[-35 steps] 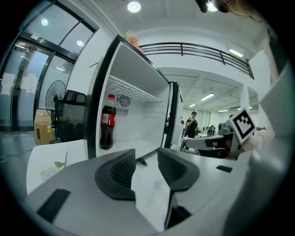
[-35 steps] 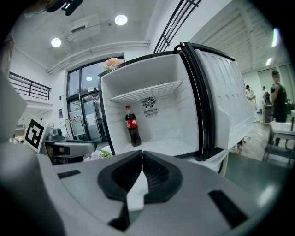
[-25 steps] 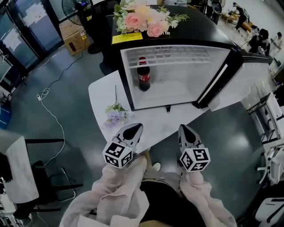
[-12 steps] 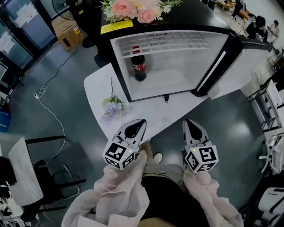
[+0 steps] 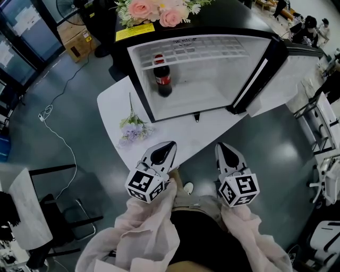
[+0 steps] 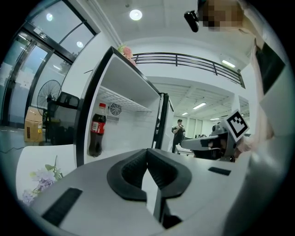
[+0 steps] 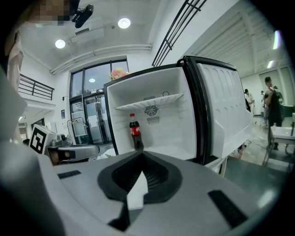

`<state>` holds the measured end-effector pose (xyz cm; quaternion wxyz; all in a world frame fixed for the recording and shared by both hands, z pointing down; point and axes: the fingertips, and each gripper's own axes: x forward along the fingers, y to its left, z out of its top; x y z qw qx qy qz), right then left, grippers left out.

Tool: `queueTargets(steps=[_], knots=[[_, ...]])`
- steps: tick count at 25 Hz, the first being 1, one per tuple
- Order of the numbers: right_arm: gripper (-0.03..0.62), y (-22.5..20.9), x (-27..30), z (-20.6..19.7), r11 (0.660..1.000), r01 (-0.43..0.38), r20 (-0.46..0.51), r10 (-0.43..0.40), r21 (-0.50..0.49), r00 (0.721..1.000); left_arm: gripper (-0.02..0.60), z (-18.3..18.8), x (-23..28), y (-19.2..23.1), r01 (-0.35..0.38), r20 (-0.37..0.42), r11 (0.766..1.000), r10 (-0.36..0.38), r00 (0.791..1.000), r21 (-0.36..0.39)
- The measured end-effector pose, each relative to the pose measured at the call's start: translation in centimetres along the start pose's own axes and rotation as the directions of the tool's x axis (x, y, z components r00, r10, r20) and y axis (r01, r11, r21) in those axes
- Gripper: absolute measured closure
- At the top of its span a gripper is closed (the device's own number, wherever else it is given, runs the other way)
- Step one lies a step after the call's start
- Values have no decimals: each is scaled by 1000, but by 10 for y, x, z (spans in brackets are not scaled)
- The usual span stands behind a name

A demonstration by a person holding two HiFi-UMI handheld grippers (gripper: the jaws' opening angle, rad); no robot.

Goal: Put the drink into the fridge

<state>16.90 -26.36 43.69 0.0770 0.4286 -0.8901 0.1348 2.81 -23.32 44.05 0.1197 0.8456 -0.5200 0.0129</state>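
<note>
The drink, a cola bottle [image 5: 162, 79] with a red label, stands upright at the left of the open fridge [image 5: 212, 109]. It also shows in the left gripper view, bottle [image 6: 97, 131], and in the right gripper view, bottle [image 7: 135, 132]. My left gripper [image 5: 170, 144] hovers at the white table's near edge, shut and empty. The right gripper [image 5: 219, 146] is held beside it, just off the table edge, also shut with nothing in it. Both point at the fridge, well short of the bottle.
The fridge door [image 5: 295, 74] is swung open to the right. A lilac flower sprig [image 5: 133, 130] lies on the white table [image 5: 114, 106] left of the fridge. A pink bouquet [image 5: 154, 9] sits on top. A chair [image 5: 58, 196] stands at left.
Both shut grippers have drawn slightly back from the table and fridge. The bottle stays in place in the fridge.
</note>
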Motion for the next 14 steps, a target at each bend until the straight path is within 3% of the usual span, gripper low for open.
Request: queueTargets(steps=[14], knots=[[585,10,6,-7,999,-30,-6,30,25,1000,571,-9,-6,6,-38,-4,998,38,999,-57]])
